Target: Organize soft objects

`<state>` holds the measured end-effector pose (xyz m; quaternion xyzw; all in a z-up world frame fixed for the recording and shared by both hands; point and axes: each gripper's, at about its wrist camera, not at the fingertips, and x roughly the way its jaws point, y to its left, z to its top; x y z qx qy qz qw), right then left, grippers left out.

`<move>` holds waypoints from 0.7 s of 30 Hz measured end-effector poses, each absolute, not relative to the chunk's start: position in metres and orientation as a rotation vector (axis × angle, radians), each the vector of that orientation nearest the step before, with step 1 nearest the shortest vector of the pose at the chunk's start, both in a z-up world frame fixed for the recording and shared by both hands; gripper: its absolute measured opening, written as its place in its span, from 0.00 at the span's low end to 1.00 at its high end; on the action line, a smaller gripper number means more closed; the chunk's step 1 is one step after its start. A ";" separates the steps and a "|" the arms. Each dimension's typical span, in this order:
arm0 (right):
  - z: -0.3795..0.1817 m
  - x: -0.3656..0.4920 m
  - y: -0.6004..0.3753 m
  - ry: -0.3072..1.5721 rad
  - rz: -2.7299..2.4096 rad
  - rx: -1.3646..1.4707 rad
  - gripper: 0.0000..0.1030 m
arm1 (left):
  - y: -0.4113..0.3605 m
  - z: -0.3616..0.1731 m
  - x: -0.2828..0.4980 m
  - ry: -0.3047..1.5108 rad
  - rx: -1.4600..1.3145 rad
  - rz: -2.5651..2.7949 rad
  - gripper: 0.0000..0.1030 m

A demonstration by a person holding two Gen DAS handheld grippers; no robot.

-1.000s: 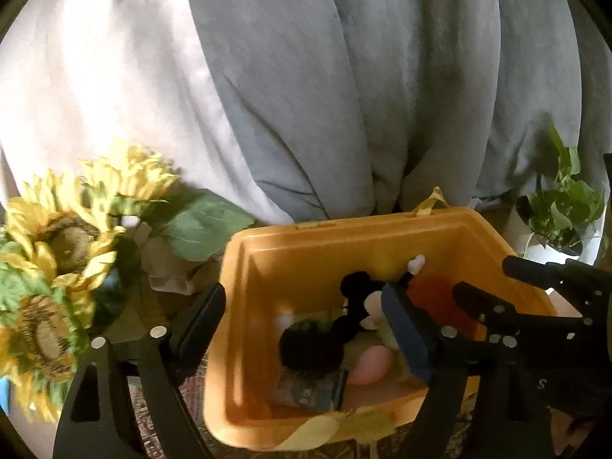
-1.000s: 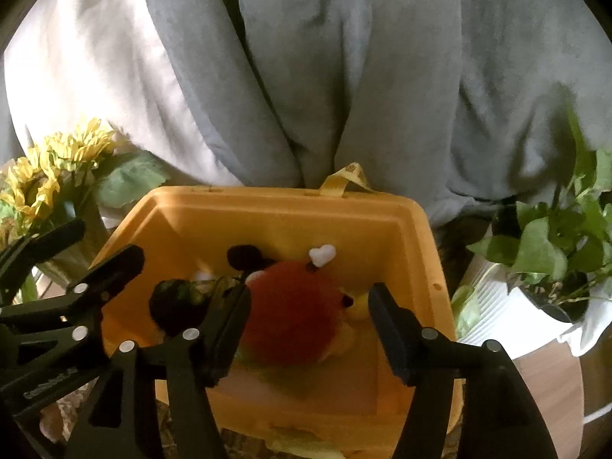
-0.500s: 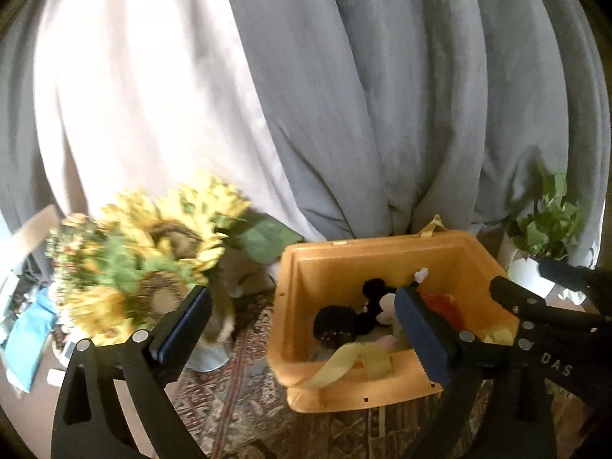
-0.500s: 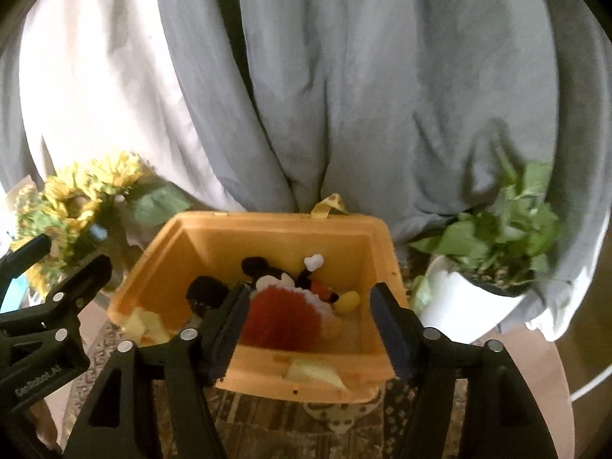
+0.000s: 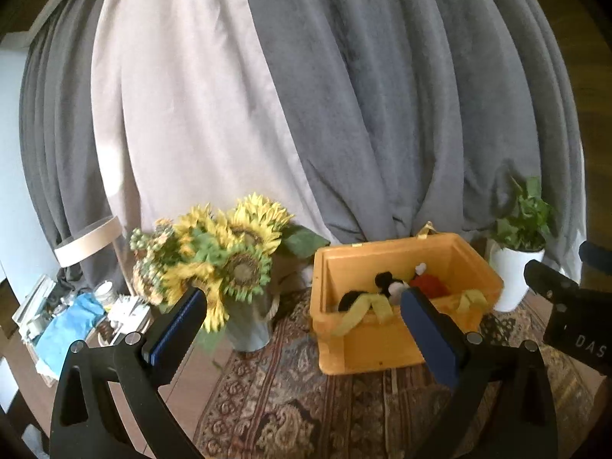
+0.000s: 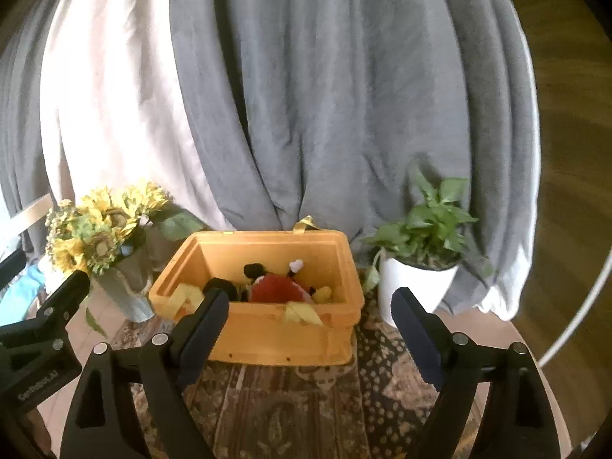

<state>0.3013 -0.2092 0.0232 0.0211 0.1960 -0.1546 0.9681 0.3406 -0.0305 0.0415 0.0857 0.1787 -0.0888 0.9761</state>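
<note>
Inside orange bin [image 6: 283,338], plush toys [image 6: 275,290]; both tools [image 5: 302,338] [image 6: 310,329] spread, empty.

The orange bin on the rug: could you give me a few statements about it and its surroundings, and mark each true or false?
1. The orange bin holds plush toys. True.
2. The left hand-held gripper grips a toy. False: it is open and holds nothing.
3. The sunflowers stand left of the bin. True.
4. The potted plant sits inside the bin. False: it stands beside it, to the right.
5. The right hand-held gripper is open. True.
</note>
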 end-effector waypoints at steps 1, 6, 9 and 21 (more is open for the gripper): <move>0.023 0.293 -0.206 0.392 -0.317 0.043 0.85 | -0.027 0.041 0.334 0.360 0.169 -0.182 1.00; 0.022 0.258 -0.193 0.367 -0.329 0.040 0.85 | -0.013 0.042 0.300 0.349 0.186 -0.167 1.00; 0.023 0.238 -0.186 0.355 -0.333 0.029 0.85 | -0.006 0.044 0.282 0.336 0.191 -0.160 1.00; 0.025 0.160 -0.174 0.325 -0.290 0.009 0.85 | 0.007 0.050 0.196 0.304 0.143 -0.131 1.00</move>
